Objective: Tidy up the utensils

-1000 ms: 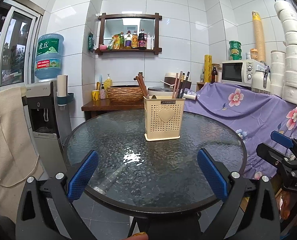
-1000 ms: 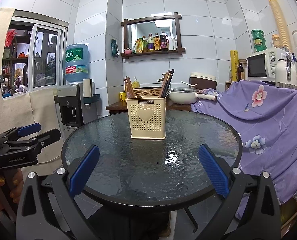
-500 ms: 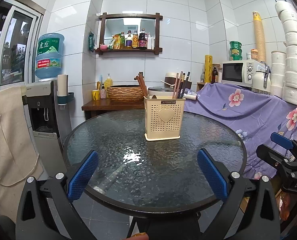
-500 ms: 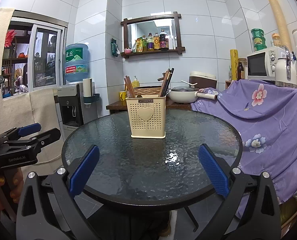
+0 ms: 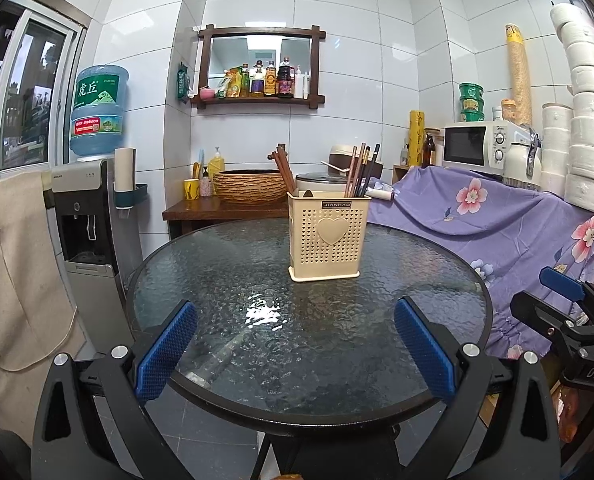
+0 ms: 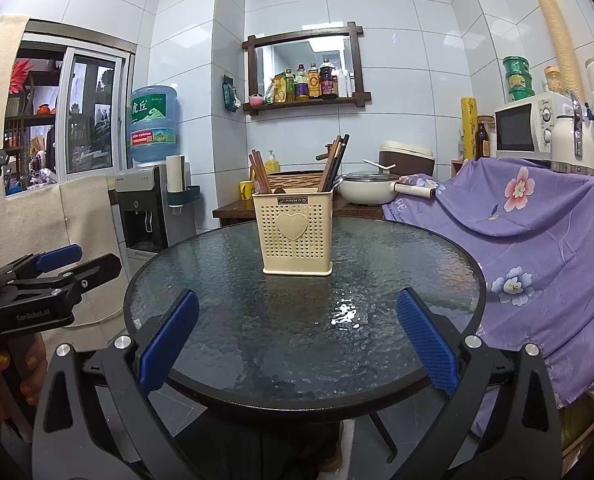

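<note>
Both pairs of jaws stand wide apart with nothing between them: we see the left gripper (image 5: 295, 344) and the right gripper (image 6: 297, 340) each held at the near edge of the round glass table (image 5: 217, 280), blue pads facing inward over bare glass. From the left wrist view the right gripper shows as a black clamp with a blue tip low at the right edge, beside the table; from the right wrist view the left gripper (image 6: 79, 264) shows low at the left, held by a hand (image 6: 13, 376) with glittery nail polish. On the far half of the table we find the cream utensil holder (image 5: 328, 236), a perforated plastic caddy with a raised heart on its front and a small dark label near the rim, standing upright and well apart from both grippers. Out of its left side lean some reddish-brown chopsticks (image 5: 283, 170), tilted to the left; out of its right side rise darker chopsticks (image 5: 361, 170), tilted slightly right. Something rounded peeks just over the rim between them, too small for us to name. Behind the table a purple floral cloth (image 5: 497, 216) drapes over furniture to the right, with a white microwave (image 5: 477, 146) above it, and a water dispenser (image 5: 89, 216) stands to the left.
</note>
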